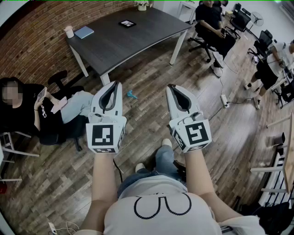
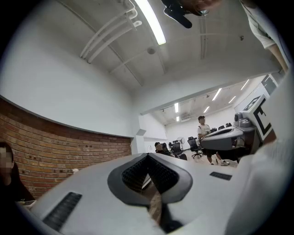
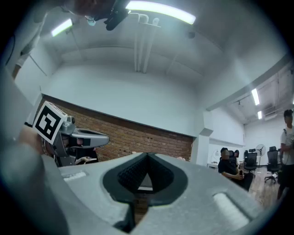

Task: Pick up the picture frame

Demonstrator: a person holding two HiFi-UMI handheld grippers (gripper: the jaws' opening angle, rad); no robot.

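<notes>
Just in front of your chest, the left tool (image 1: pixel 112 85) and the right tool (image 1: pixel 172 87) are held out side by side. Both are clenched, with nothing between the jaws.

The picture frame (image 1: pixel 127 23) looks to be the small dark flat thing lying on the grey counter (image 1: pixel 138 41), well ahead of you and toward its far side.

Open a tool before you get there; with the jaws clenched you would only push the frame along the top. It seems to lie flat, so a shallow grab could skid it toward the far edge or tip it off.

Between you and the counter is wooden floor (image 1: pixel 151 119), with a small blue thing (image 1: pixel 132 95) just beyond your left tool, so mind your step. A seated person (image 1: pixel 27 108) on your left has legs stretched toward your path. On the right, a power strip (image 1: pixel 225 99) and its cable lie on the boards.

On the counter, a cup (image 1: pixel 69 31) and a blue notebook (image 1: pixel 84 32) sit at the left end, well apart from the frame. A small pot (image 1: pixel 142 5) stands at the far edge, and another seated person (image 1: pixel 212 23) is beyond the right end.
</notes>
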